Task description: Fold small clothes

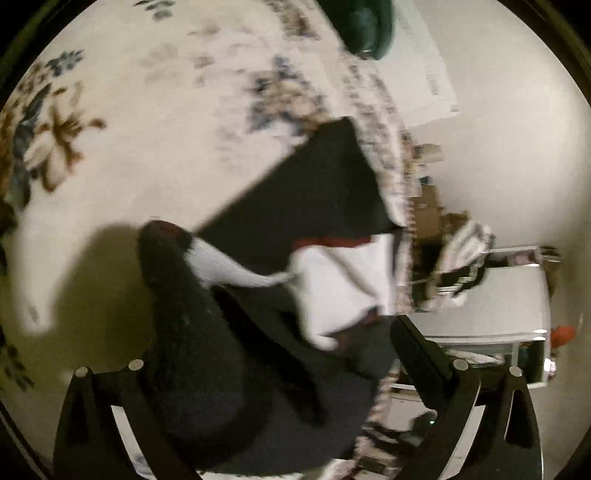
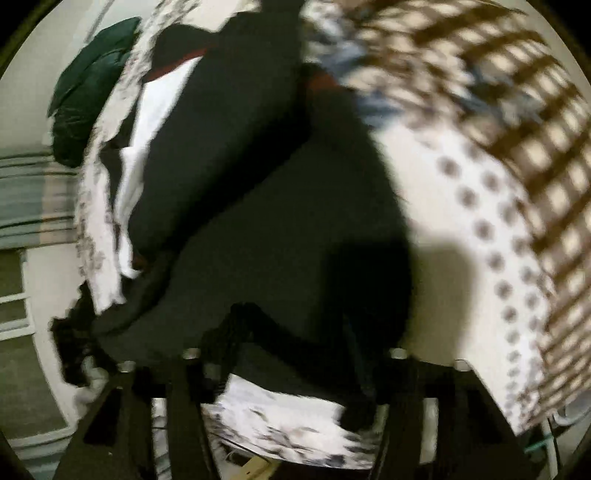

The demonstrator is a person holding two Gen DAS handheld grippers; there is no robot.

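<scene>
Fold step underway: dark garment (image 1: 229,369) on floral bed (image 1: 129,92). Left gripper (image 1: 266,354) spread w/ cloth between; right gripper (image 2: 291,354) spread over cloth. Next prob. needs fresh edge grab.

A cream bedspread printed with brown and blue flowers (image 1: 155,122) covers the bed. At one o'clock sits a dark green cushion (image 1: 360,26), near white paper sheets (image 1: 428,66).
</scene>
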